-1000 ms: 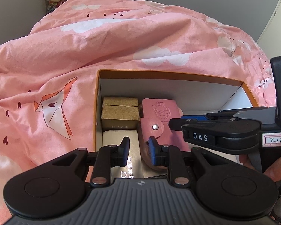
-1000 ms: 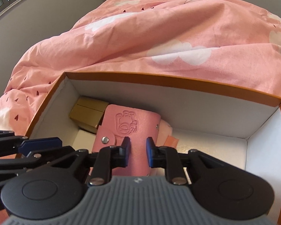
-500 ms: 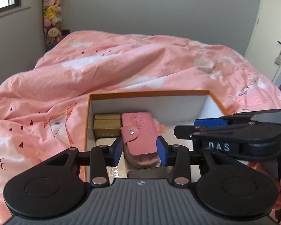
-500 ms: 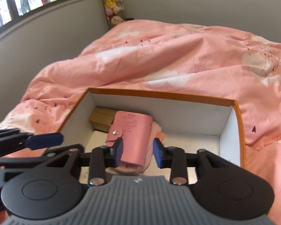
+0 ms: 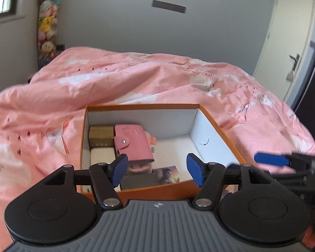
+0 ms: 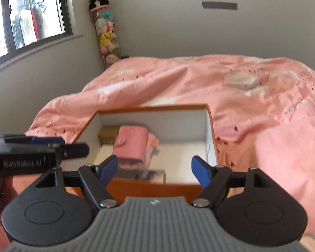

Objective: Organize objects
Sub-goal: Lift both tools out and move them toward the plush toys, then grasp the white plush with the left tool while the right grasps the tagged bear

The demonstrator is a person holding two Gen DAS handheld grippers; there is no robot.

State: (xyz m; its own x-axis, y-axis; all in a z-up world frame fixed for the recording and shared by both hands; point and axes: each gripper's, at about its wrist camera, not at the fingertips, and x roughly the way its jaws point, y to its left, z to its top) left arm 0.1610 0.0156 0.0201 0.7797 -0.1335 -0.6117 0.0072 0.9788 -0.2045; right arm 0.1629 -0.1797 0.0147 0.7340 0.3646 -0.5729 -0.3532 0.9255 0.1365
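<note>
The box [image 5: 210, 117] sits on the bed [image 5: 136, 79]. A pink wallet [image 5: 134, 145] lies in it near the far left corner, beside a brown block [image 5: 100, 135]. Both the left tongs [image 5: 157, 168] and right tongs [image 6: 155, 171] gape wide, holding nothing, so packing looks nearly done. Only the left view shows a picture card [image 5: 166, 175] sharply; only the right shows the window [image 6: 27, 14].

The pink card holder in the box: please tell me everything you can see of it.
The pink card holder looks like soft leather, with an embossed design on its front and a flap closed by a metal snap. It lies tilted inside the orange box, toward its left side, resting on pale pink items, beside a gold-brown box. No gripper touches it.
</note>
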